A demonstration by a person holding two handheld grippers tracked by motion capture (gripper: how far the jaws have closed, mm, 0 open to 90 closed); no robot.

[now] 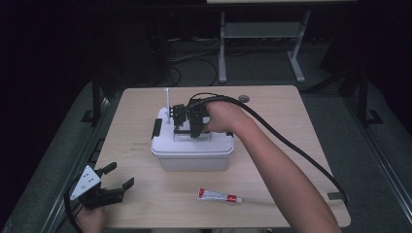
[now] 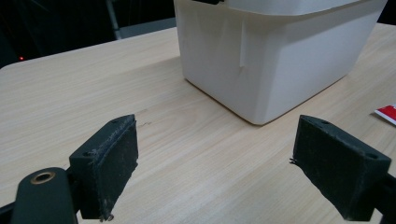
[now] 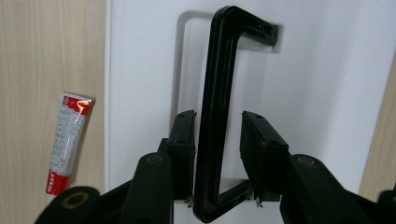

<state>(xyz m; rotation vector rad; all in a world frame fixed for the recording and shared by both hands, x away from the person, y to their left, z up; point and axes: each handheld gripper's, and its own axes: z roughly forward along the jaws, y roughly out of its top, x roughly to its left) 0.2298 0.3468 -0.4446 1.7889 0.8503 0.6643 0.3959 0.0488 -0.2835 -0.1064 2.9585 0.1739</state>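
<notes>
A white plastic box [image 1: 194, 150] with a lid [image 3: 317, 93] stands in the middle of the wooden table [image 1: 291, 121]. Its black carrying handle [image 3: 219, 70] is raised out of its recess. My right gripper [image 1: 187, 119] reaches over the lid from the right, narrowly open, and straddles the handle's long bar in the right gripper view [image 3: 217, 135]. One pad touches the bar and a thin gap shows at the other. My left gripper [image 1: 121, 174] hovers at the table's front left corner, wide open and empty [image 2: 215, 158], facing the box [image 2: 271, 60].
A red and white tube [image 1: 219, 195] lies flat on the table in front of the box; it also shows beside the box [image 3: 65, 140]. A black latch [image 1: 156, 127] sits on the box's left end. A thin white rod [image 1: 166, 102] stands upright behind it.
</notes>
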